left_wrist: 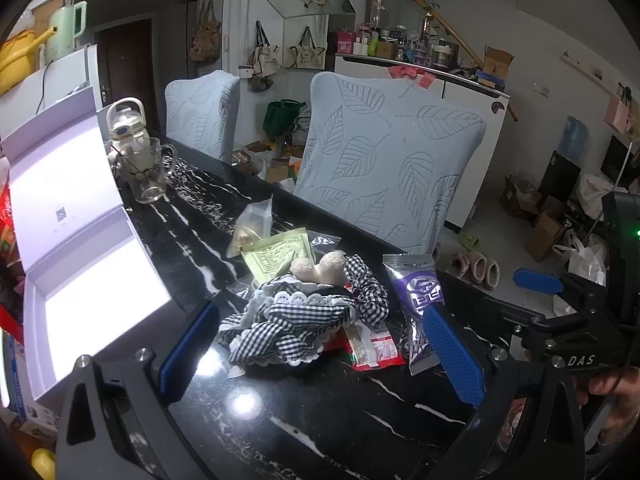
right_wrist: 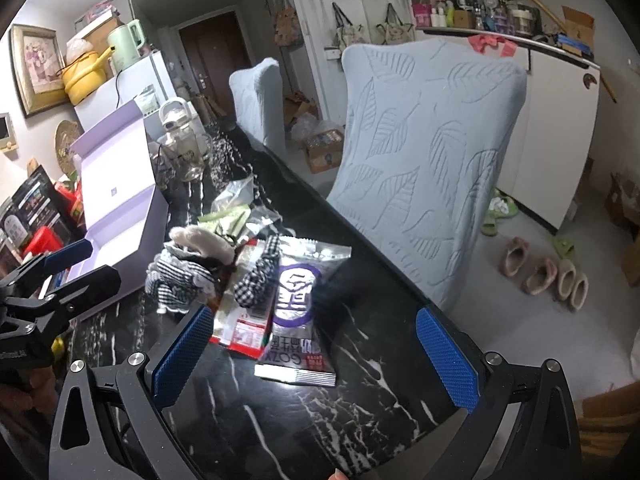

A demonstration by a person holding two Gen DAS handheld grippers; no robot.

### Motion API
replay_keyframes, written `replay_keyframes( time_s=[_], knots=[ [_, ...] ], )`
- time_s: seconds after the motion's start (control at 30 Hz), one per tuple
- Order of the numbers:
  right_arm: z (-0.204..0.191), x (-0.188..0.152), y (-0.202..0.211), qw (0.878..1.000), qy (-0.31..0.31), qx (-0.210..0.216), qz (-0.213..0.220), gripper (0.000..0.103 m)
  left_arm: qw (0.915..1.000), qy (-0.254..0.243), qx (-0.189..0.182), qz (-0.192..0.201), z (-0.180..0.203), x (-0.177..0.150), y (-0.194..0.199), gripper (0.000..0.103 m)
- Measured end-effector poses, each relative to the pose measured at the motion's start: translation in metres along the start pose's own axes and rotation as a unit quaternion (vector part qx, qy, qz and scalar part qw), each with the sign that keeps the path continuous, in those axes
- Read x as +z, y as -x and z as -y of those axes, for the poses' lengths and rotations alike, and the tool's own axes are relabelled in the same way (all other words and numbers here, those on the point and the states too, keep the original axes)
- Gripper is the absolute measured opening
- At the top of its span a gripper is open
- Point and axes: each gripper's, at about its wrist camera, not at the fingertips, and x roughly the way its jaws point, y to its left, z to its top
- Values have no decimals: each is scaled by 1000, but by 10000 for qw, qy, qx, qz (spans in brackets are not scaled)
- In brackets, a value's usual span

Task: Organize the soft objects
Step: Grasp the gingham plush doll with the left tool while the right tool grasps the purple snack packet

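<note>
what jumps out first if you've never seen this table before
The heap of black-and-white gingham cloth in the middle of the dark marble table, with snack packets around it, a purple one on its right. An open lilac box glows at the table's left. Both grippers, left and right, hover open.

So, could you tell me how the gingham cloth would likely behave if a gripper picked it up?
The gingham cloth lies crumpled in folds, so it is probably floppy and would drape. It looks thin, so likely light. It overlaps the red packet, which it might drag along.

dim room, tabletop glare, fisheye-warped edges.
</note>
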Motion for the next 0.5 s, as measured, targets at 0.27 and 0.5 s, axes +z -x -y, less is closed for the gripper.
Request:
replay_keyframes(
  time_s=[0.27,0.5],
  knots=[
    [11,-3,-31,9993,86,255,-255,103,9998,-165,-50,-35,-5,-4,-35,103],
    [18,-2,-53,9981,125,359,-480,103,9987,-230,-271,-355,-12,-6,-71,103]
  ],
)
